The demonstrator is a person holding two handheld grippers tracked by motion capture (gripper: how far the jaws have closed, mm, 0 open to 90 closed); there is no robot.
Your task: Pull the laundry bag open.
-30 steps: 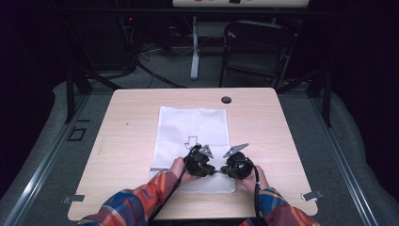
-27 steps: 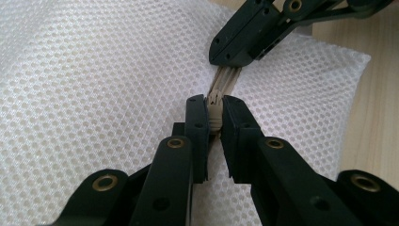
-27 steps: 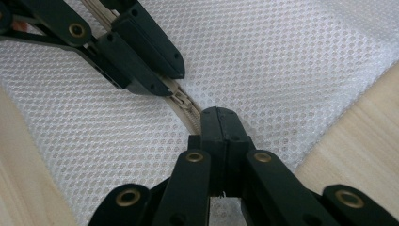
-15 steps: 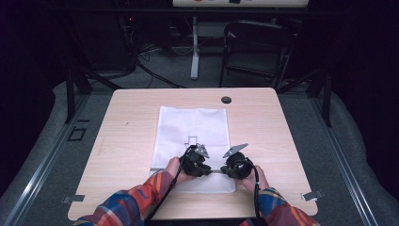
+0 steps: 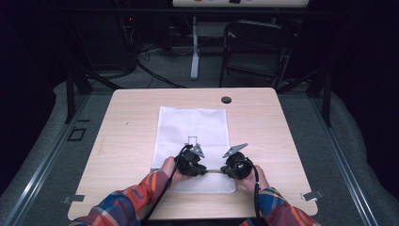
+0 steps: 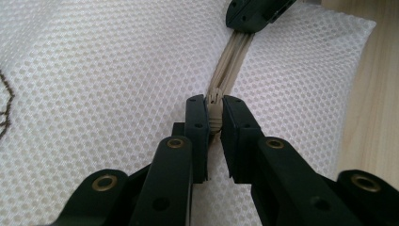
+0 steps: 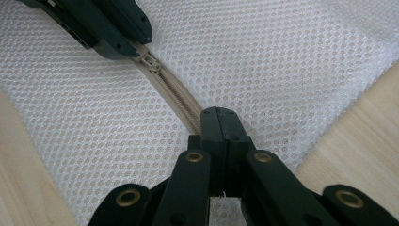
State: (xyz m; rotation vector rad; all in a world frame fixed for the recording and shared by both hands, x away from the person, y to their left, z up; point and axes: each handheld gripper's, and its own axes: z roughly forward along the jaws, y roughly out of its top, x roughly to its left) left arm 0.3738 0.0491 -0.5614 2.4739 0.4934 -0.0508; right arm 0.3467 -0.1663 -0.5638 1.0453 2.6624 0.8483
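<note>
Pale wood desk (image 5: 127, 155) under me, dark floor around it. Nearest my body, my two plaid sleeves (image 5: 136, 202) come in over the front edge. My left gripper (image 6: 214, 110) is pinched on the beige zipper pull (image 6: 215, 106) of the white mesh bag (image 5: 193, 129), pads pressing it from both sides. My right gripper (image 7: 217, 117) is clamped tight on the zipper tape (image 7: 176, 101) and the mesh beside it, just along from the left one, near the bag's front end. Zipper runs between both grippers. Bag lies flat mid-desk, reaching away from me. Beyond it, a small black grommet (image 5: 226, 100) near the far edge. Farther off, a folding chair (image 5: 256, 52) and cables (image 5: 155, 75) on the floor.
</note>
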